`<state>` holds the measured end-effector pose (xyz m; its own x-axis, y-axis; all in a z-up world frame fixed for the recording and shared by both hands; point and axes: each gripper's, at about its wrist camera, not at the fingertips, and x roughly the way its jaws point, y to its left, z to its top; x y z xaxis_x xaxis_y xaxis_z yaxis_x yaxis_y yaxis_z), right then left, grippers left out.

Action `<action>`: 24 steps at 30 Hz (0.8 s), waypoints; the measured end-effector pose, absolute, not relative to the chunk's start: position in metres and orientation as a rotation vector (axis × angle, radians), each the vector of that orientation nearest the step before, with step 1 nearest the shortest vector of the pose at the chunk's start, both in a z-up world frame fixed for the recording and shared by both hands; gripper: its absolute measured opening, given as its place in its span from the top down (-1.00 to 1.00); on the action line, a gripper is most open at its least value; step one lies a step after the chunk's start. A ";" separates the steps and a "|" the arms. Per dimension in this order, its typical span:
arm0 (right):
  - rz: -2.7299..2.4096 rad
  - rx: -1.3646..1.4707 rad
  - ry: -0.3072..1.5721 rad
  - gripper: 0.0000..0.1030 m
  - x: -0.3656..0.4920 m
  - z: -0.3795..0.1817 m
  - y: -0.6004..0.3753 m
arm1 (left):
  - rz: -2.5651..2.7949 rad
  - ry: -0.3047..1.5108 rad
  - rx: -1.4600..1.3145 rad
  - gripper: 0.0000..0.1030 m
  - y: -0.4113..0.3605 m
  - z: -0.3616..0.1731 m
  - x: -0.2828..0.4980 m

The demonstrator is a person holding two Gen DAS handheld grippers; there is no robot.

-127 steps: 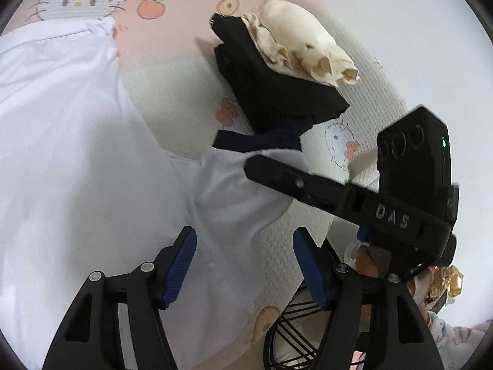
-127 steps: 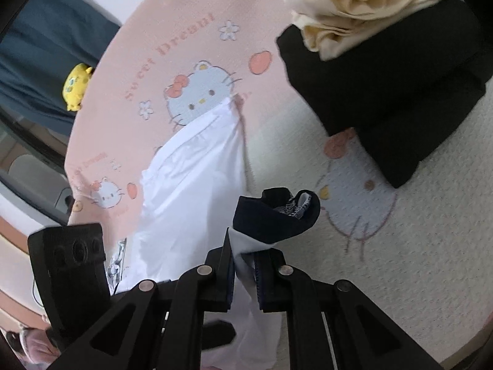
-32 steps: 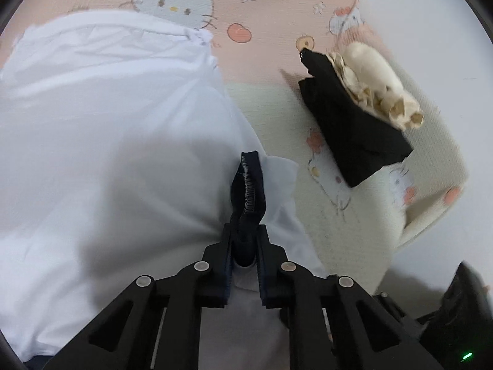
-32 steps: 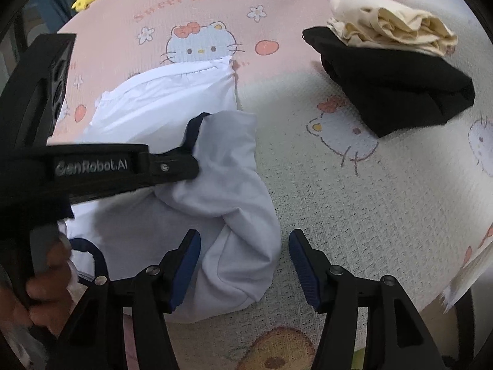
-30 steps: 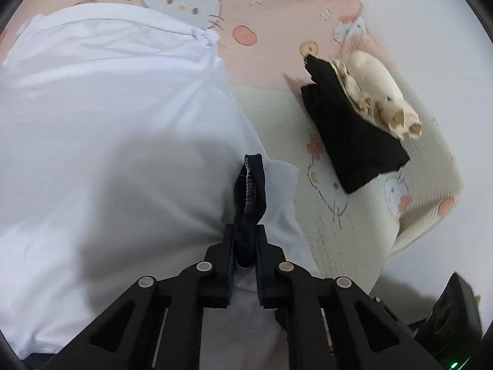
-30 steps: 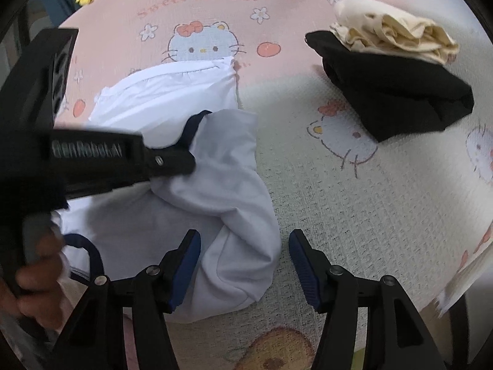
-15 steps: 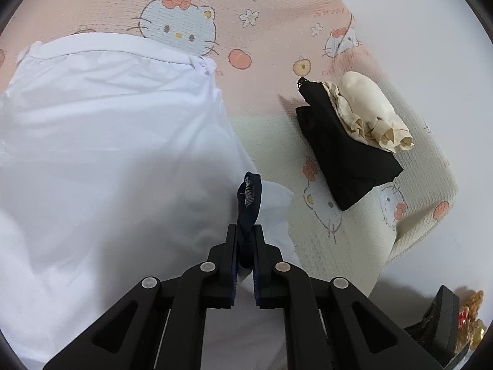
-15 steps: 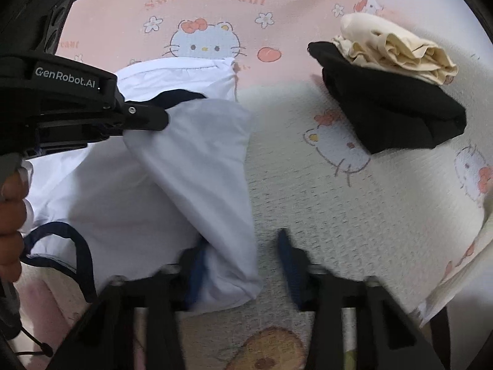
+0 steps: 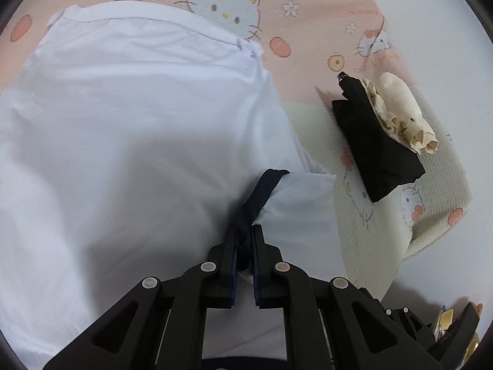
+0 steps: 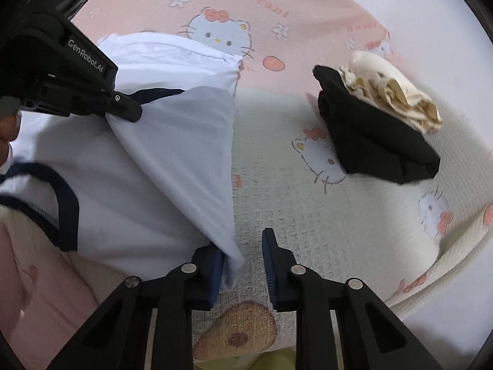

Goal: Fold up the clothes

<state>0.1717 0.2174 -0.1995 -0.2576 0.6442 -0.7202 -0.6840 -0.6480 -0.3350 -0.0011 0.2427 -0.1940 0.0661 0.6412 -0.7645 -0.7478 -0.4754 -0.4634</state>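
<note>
Since a second ago your right claw (image 10: 242, 265) has been closing around the shirt's (image 9: 129, 141) folded corner; in its own view the jaws have narrowed but a gap shows, with the cloth against the left pad only, so it is not yet clenched. Your left claw (image 9: 244, 243) is clamped on the navy sleeve trim (image 9: 262, 191) and has carried that sleeve up and across, pulling it taut.

You are handling thin, smooth white cloth with navy ribbed binding at sleeve and neck (image 10: 66, 212). It lies on a waffle-textured blanket (image 10: 308, 215), cream near you and pink beyond, printed with cartoon cats. From the left wrist the shirt fills the frame from 7 to 12 o'clock, its long axis running away from you, hem at the far end, neck nearest.

At 2 o'clock you have a stack well apart from the shirt: a folded black garment (image 10: 376, 141) with a crumpled cream one (image 10: 391, 92) on top. Between shirt and stack the blanket is bare. The blanket's edge drops off at 4 o'clock.
</note>
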 end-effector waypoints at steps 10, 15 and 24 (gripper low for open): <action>2.019 -1.146 -0.041 0.80 0.169 -0.203 0.210 | 1.655 0.146 -1.207 0.88 0.235 -0.195 -0.004; 2.044 -1.160 -0.099 0.80 0.167 -0.206 0.204 | 1.642 0.120 -1.218 0.87 0.231 -0.197 -0.006; 2.109 -1.173 0.016 0.80 0.175 -0.202 0.216 | 1.625 0.051 -1.233 0.88 0.214 -0.182 -0.010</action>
<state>0.1750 0.2161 -0.2015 -0.3340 0.5756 -0.7464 -0.5872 -0.7465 -0.3129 -0.0103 0.2140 -0.1816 0.0775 0.6881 -0.7215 -0.7323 -0.4518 -0.5096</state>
